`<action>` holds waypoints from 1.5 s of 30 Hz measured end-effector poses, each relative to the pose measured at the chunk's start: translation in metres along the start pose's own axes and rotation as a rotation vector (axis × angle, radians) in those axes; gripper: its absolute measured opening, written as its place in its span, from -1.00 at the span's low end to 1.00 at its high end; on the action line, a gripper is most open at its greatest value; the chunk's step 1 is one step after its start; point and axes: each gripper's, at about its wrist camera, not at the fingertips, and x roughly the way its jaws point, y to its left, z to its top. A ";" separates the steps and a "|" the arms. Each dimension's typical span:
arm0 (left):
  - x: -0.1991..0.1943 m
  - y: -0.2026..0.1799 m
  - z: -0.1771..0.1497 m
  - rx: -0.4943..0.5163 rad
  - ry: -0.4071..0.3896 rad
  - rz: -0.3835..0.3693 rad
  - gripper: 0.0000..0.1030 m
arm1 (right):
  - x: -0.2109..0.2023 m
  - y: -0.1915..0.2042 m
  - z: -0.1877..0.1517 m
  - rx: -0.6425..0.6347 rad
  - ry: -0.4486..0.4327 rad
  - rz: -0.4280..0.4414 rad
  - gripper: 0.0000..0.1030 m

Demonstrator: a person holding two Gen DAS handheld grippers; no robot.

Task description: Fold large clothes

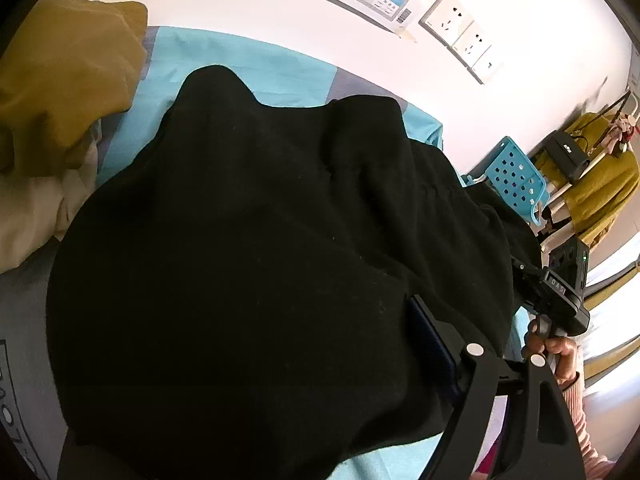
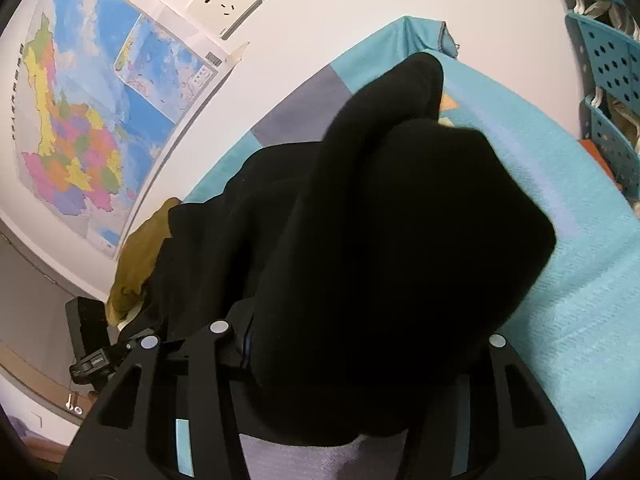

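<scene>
Draping over both tools, black garment (image 1: 260, 240) on blue sheet (image 2: 560, 240); grip states can't tell

White wall (image 2: 320, 32) behind, with a coloured map (image 2: 92, 120) taped beside a row of white sockets (image 2: 228, 4). Blue perforated baskets (image 2: 612, 92) stacked at the side. Bright daylight across wall and teal-and-grey bed cover (image 2: 560, 240).

Turquoise-sheeted bed (image 1: 256, 68) under black garment (image 1: 256, 248), mustard clothes (image 1: 68, 80).
</scene>
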 end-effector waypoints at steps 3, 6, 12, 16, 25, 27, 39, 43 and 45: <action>0.004 0.001 0.000 -0.007 0.003 -0.016 0.70 | 0.004 0.007 0.002 -0.030 0.011 -0.024 0.21; 0.005 -0.001 0.001 -0.001 -0.002 -0.005 0.70 | 0.005 0.012 0.002 -0.043 0.005 -0.062 0.08; -0.003 -0.009 0.001 0.019 -0.022 0.028 0.39 | -0.005 0.020 0.002 -0.046 -0.009 -0.011 -0.32; -0.003 -0.015 0.002 0.060 -0.026 0.048 0.38 | -0.003 0.024 0.006 -0.059 0.015 -0.022 -0.12; 0.010 -0.009 0.008 0.025 0.002 0.031 0.60 | 0.014 0.021 0.004 -0.064 0.031 -0.041 0.19; 0.011 -0.009 0.009 0.027 -0.001 0.029 0.56 | 0.013 0.019 0.005 -0.063 0.029 -0.054 -0.16; -0.021 -0.016 0.009 0.065 -0.044 0.019 -0.05 | -0.034 0.035 0.003 -0.038 -0.074 0.134 -0.40; -0.013 -0.002 0.007 0.044 0.014 0.006 0.18 | -0.014 0.020 -0.004 -0.029 0.018 0.004 -0.15; -0.009 0.002 0.007 0.031 0.019 0.006 0.36 | -0.006 0.010 -0.007 -0.004 0.039 -0.022 0.19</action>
